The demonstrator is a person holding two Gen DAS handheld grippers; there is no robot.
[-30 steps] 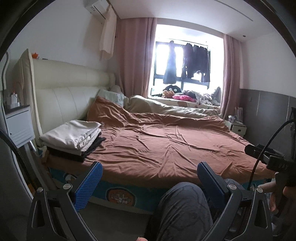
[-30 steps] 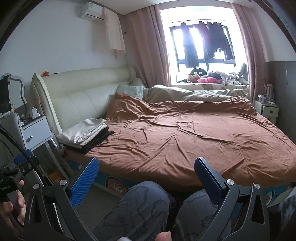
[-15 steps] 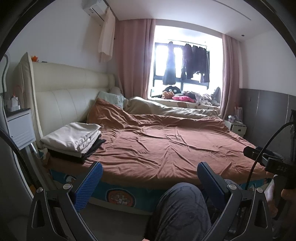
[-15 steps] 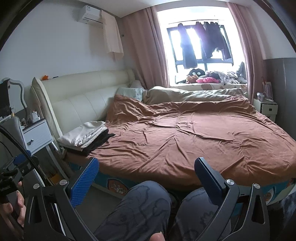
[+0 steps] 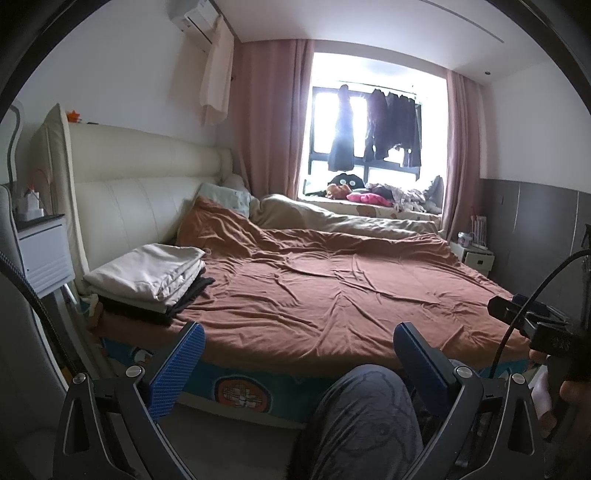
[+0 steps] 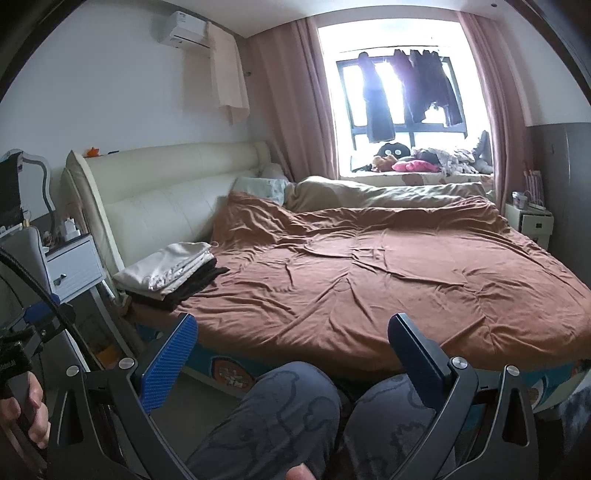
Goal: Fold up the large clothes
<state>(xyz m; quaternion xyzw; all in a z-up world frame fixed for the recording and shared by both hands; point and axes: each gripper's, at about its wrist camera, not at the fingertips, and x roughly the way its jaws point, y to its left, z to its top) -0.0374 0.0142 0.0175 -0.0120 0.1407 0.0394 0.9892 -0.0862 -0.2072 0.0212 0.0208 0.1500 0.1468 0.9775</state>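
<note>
Rust-brown, wrinkled bedding [image 5: 332,295] covers the wide bed and fills the middle of both wrist views. At the bed's near left corner, close to the cream padded leather headboard [image 5: 140,184], sits a stack of folded clothes [image 5: 147,277]: pale cream pieces on top and dark, nearly black pieces beneath, their edges lying roughly square on the brown cover. In the right wrist view the same stack [image 6: 170,269] lies just beside the headboard's lower end.

The left gripper [image 5: 295,354] hangs low in front of the bed's foot edge, its two blue ribbed fingers [image 5: 177,369] spread wide apart with nothing between them but the person's grey patterned trouser knee [image 5: 365,413] below. The right gripper [image 6: 291,347] is likewise spread wide and holds nothing; both grey-clad knees show under it. Neither gripper touches the bedding or the stack, which lies well apart from them, up and to the left.

A white bedside cabinet [image 5: 44,254] stands left of the headboard. A beige duvet [image 5: 332,221] lies bunched along the far side of the bed under the bright window [image 5: 369,122], where dark garments [image 5: 391,129] hang on a rail between dusty pink curtains [image 5: 269,118]. Soft toys and loose laundry are heaped on the window ledge [image 5: 369,195]. A white air conditioner [image 6: 184,29] is mounted high on the wall, with a pale cloth [image 6: 229,74] hanging beside it.
</note>
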